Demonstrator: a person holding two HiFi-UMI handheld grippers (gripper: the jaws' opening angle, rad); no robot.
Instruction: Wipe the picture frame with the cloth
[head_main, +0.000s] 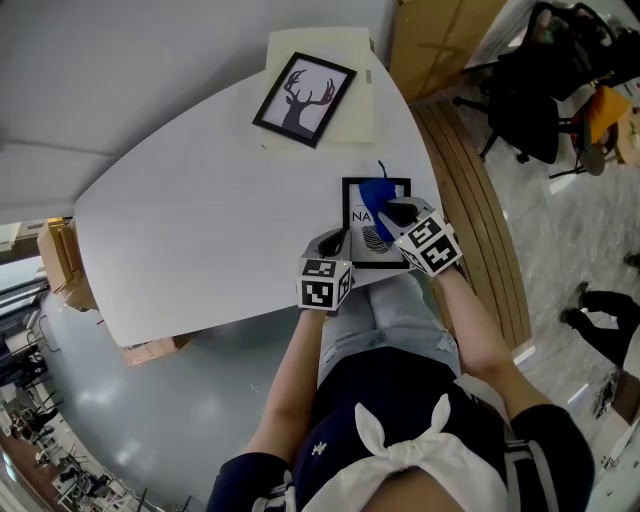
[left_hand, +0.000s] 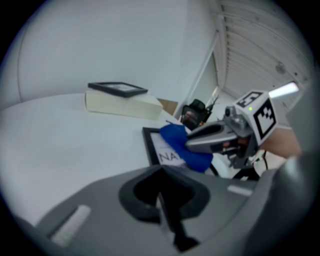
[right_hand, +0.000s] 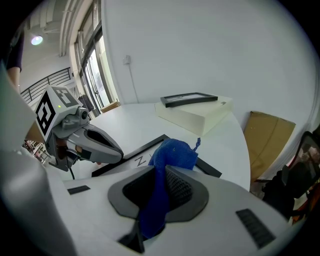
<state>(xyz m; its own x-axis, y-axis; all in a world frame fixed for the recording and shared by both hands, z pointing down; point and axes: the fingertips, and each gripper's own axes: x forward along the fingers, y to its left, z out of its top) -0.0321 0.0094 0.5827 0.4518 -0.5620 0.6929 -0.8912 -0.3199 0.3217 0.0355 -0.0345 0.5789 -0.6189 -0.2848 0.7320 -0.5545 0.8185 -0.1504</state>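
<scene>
White round-edged tabletop (head_main: 180, 230) set against a plain pale grey wall (right_hand: 200, 45). Below it lies a glossy grey floor (head_main: 180, 420), with a curved wooden slatted strip (head_main: 485, 210) to the right. Black office chairs (head_main: 535, 90) stand beyond. Tall windows (right_hand: 95, 65) and a lit ceiling lamp (right_hand: 36, 40) are also visible.

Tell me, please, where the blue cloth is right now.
In the head view the blue cloth sits at the right, clamped in the right gripper and draped over the black picture frame by the table edge nearest the person.
</scene>
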